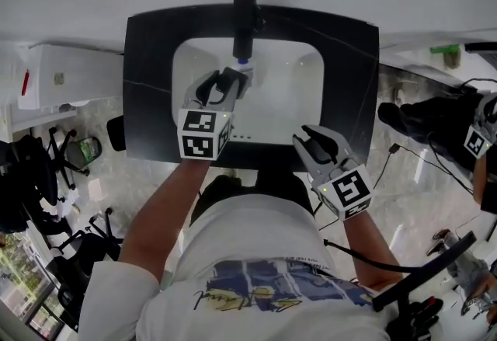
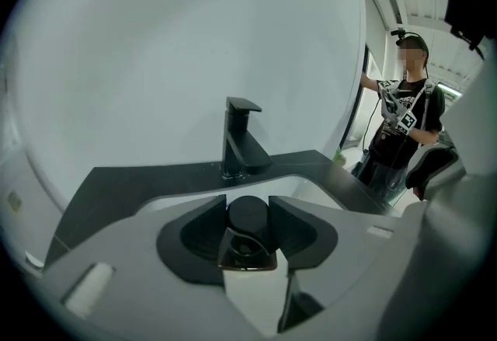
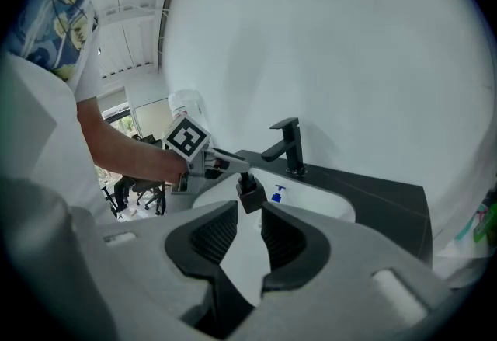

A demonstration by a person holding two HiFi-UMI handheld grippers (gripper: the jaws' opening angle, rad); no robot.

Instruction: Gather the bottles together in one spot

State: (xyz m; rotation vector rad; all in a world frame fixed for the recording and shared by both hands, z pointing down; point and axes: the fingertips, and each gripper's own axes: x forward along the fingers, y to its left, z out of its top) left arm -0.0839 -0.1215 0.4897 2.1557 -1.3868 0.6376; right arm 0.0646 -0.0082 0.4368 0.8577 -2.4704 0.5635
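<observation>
Bottle (image 2: 247, 242) in left gripper view: dark, clenched at its cap by left claw (image 2: 248, 206), held above sink (image 2: 307, 182) before faucet (image 2: 237, 141), clear for carrying | right gripper view: right claw (image 3: 248, 213) spread, empty, facing blue-capped bottle (image 3: 278, 193) in sink, likely the gathering spot | head view: both claws over black desk (image 1: 155, 99), right one at front edge.

Dark bottle (image 2: 247, 246) in left claw (image 2: 248, 211); blue-pumped bottle (image 3: 278, 193) in basin (image 3: 330, 209).

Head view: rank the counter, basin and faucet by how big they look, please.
Largest to smallest:
1. counter
2. basin
3. faucet, which rises toward the camera yet clearly looks smallest.
</observation>
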